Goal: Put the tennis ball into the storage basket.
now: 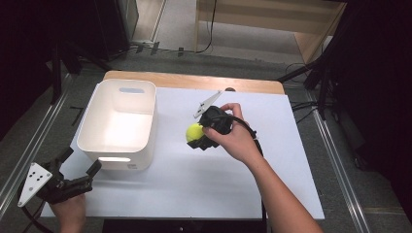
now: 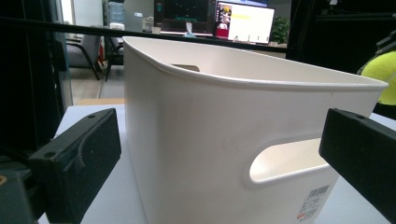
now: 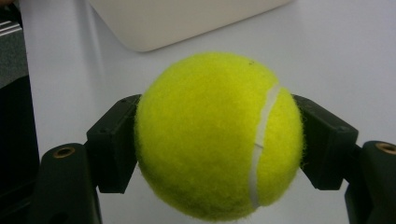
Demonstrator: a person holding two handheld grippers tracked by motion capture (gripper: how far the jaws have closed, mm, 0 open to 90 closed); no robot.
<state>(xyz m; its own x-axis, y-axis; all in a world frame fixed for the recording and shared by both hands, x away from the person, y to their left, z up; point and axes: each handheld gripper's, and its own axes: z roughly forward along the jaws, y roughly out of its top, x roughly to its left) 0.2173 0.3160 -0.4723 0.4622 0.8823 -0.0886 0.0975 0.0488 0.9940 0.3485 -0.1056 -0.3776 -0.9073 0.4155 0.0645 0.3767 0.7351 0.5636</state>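
**Tennis ball gripped beside the white bin**

At the near left corner of the worktop [image 1: 204,179], the left tool [image 1: 80,167] is resting in the person's left hand [image 1: 68,211], its 2 jaws standing wide apart with nothing between them. It is pointing at the near wall of the white bin [image 1: 119,121], and in the left gripper view the bin's handle cut-out [image 2: 287,161] is sitting between the jaws but farther off. The bin is standing upright on the left part of the worktop. Just to its right, the right tool [image 1: 198,138] is clamping a yellow tennis ball [image 1: 194,132], 1 jaw pressing on each side in the right gripper view [image 3: 217,135]. The right hand [image 1: 235,138] is holding the ball off the white surface, near the bin's right wall but apart from it.
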